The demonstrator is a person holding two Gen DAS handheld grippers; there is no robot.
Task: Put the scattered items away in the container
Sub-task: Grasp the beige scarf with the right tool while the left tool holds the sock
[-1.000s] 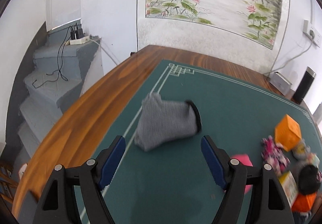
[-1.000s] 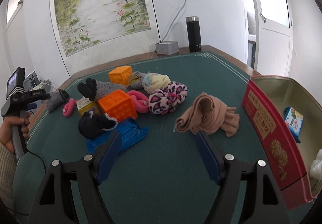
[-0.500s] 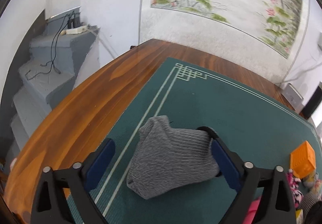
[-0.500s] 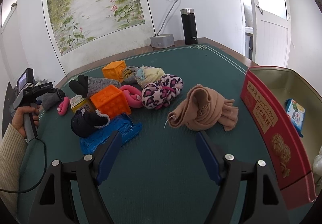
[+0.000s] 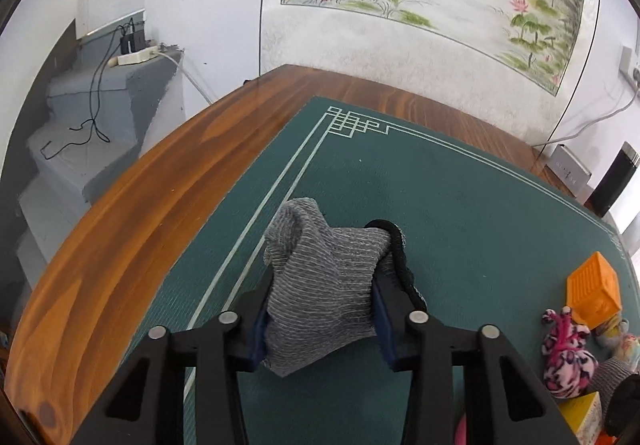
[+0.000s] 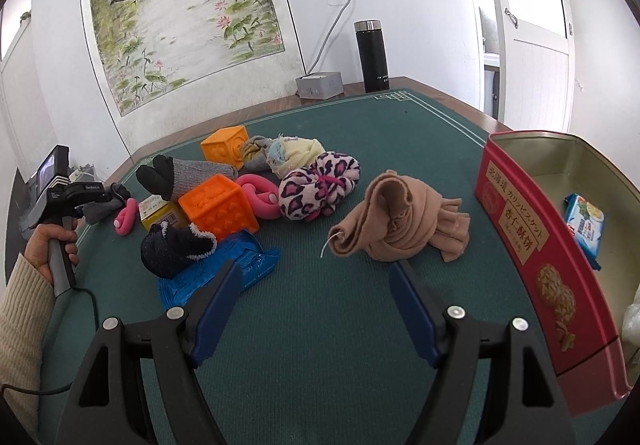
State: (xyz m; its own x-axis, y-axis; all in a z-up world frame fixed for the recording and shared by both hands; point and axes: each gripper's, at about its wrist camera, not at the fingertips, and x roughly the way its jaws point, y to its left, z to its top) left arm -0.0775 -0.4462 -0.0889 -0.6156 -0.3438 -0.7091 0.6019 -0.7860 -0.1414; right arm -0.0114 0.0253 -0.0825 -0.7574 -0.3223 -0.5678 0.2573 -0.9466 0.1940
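At the mat's far corner, left gripper [image 5: 322, 319] has just closed on the grey sock [image 5: 320, 285]. Lift clear before swinging to the red tin [image 6: 532, 245]. Right gripper [image 6: 316, 305] open, empty.

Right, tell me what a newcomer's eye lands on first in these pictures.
First, the grey sock, bunched up between the fingers of the left gripper, which have just closed on it near the mat's corner. Next, the bright heap mid-mat: orange cubes, a leopard-print bundle and a tan cloth just ahead of the open right gripper. On the right stands the red tin.
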